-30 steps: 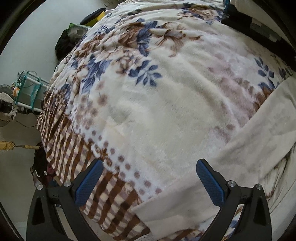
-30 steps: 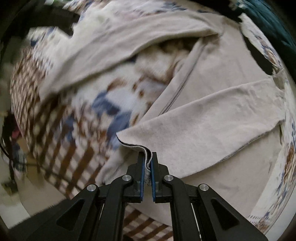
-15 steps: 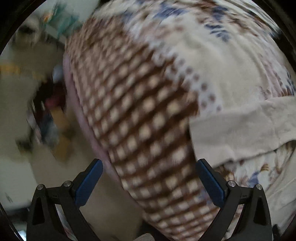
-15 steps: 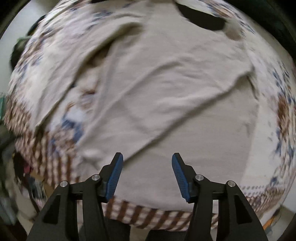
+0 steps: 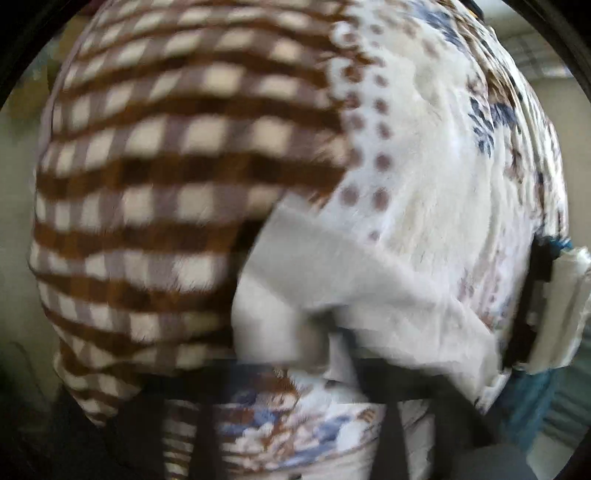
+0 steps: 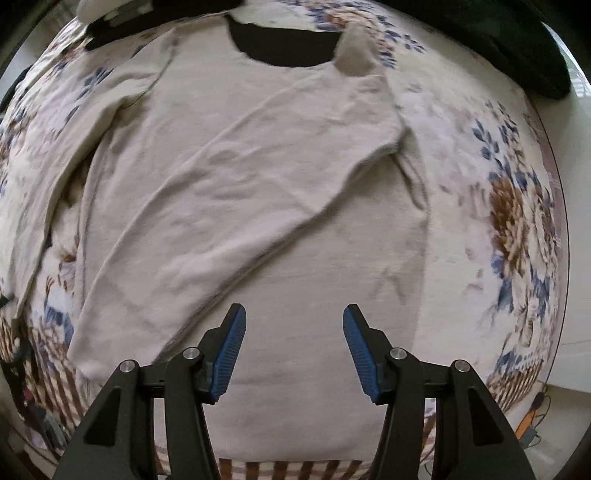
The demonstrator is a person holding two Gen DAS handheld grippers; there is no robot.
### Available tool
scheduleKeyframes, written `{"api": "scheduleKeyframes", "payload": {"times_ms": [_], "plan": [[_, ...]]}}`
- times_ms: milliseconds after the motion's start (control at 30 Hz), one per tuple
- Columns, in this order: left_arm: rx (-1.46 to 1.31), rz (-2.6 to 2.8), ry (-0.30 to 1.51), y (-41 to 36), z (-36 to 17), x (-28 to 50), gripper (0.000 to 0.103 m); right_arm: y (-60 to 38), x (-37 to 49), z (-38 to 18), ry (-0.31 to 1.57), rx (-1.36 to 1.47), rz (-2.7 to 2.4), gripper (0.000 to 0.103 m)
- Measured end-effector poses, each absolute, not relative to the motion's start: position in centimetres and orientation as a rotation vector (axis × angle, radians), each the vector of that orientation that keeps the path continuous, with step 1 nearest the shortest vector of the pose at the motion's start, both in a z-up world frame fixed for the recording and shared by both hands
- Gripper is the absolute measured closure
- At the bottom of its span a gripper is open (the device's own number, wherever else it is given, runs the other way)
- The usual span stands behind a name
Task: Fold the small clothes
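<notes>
A beige long-sleeved top lies flat on a floral blanket. One sleeve is folded diagonally across its body; the other sleeve stretches out at the left. My right gripper is open and empty just above the top's lower hem. The left wrist view is heavily blurred: a beige sleeve end lies across the blanket's checked border. My left gripper shows only as dark smeared bars at the bottom; I cannot tell how its jaws stand.
A black garment lies at the blanket's far right. A black piece shows inside the top's neckline. The bed edge and floor with cables are at the lower right. A white and black object sits at the blanket's right edge.
My right gripper has let go of the sleeve cuff, opened, and pulled back over the hem. The left gripper has swung quickly toward the outstretched sleeve end; its view is blurred.
</notes>
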State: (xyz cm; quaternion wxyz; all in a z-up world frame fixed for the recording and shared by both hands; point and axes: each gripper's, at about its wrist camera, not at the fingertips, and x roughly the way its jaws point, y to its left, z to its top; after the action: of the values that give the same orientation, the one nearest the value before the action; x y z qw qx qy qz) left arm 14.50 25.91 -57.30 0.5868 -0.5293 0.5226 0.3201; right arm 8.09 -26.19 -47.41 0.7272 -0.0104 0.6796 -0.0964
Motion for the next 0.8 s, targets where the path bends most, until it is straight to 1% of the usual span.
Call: {"api": "scheduleKeyframes", "payload": {"times_ms": [33, 100, 167, 267, 367, 433, 500, 633, 800], "plan": [[-1.158, 0.749, 1.201, 25.8, -56.3, 15.5, 0.1, -26.9, 8.2, -47.2, 1.495, -0.013, -0.219, 0.046], [-0.993, 0.714, 1.089, 25.1, -52.9, 17.1, 0.101, -28.3, 9.7, -47.4, 1.498, 0.017, -0.231, 0.046], [-0.786, 0.649, 1.036, 23.4, -49.1, 19.3, 0.101, -28.7, 9.5, -48.2, 1.515, 0.055, -0.243, 0.046], [-0.513, 0.429, 0.982, 17.6, -43.4, 22.7, 0.101, -31.7, 9.3, -48.8, 1.549, 0.127, -0.267, 0.046], [-0.294, 0.157, 0.97, 9.6, -39.7, 24.6, 0.101, -33.6, 8.2, -49.5, 1.574, 0.196, -0.292, 0.046], [-0.17, -0.058, 0.986, 2.8, -38.2, 24.8, 0.101, -35.7, 7.0, -49.3, 1.581, 0.227, -0.314, 0.046], [-0.048, -0.267, 1.02, -4.4, -38.3, 23.4, 0.101, -37.7, 6.0, -49.2, 1.589, 0.241, -0.344, 0.046], [0.116, -0.552, 1.121, -13.6, -41.5, 19.3, 0.101, -41.5, 3.4, -49.4, 1.614, 0.242, -0.399, 0.046], [0.275, -0.743, 1.231, -19.1, -45.7, 13.2, 0.101, -45.4, -0.1, -50.0, 1.657, 0.25, -0.443, 0.046]]}}
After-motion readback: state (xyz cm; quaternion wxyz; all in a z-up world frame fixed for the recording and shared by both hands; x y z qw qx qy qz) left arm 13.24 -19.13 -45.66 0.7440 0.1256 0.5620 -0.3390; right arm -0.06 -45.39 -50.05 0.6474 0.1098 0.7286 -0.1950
